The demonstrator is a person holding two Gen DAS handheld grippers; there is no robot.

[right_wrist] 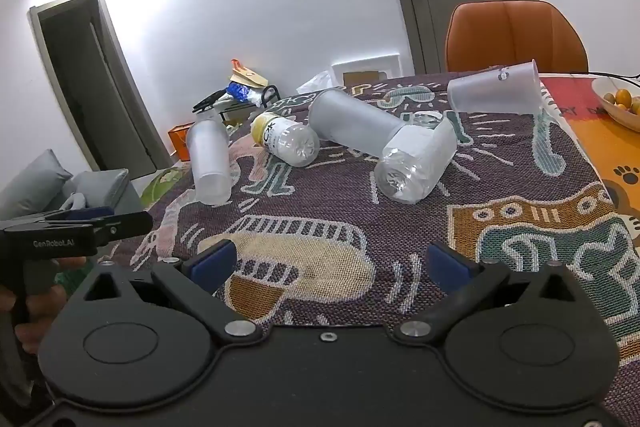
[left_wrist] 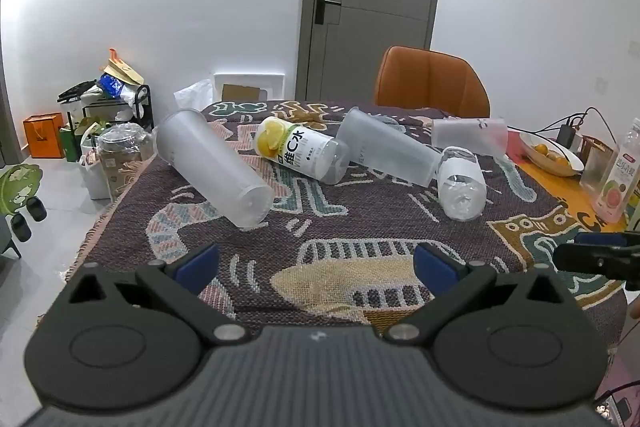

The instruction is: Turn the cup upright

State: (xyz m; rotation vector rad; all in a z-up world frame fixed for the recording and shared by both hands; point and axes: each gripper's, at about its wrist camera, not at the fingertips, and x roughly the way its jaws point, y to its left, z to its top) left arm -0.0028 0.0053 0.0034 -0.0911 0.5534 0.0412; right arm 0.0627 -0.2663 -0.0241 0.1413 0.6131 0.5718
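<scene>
Three frosted plastic cups lie on their sides on the patterned tablecloth (left_wrist: 360,223): a tall one at the left (left_wrist: 212,169) (right_wrist: 209,163), one in the middle (left_wrist: 386,151) (right_wrist: 354,125), and a shorter one at the far right (left_wrist: 470,137) (right_wrist: 494,89). My left gripper (left_wrist: 316,267) is open and empty above the near cloth, well short of the cups. My right gripper (right_wrist: 330,265) is open and empty too; it also shows at the right edge of the left wrist view (left_wrist: 592,253).
Two bottles lie among the cups: a yellow-capped one (left_wrist: 300,151) (right_wrist: 286,141) and a clear one (left_wrist: 460,187) (right_wrist: 416,167). A fruit bowl (left_wrist: 552,155), an upright pink-label bottle (left_wrist: 618,179) and cables sit at the right. An orange chair (left_wrist: 432,79) stands behind the table.
</scene>
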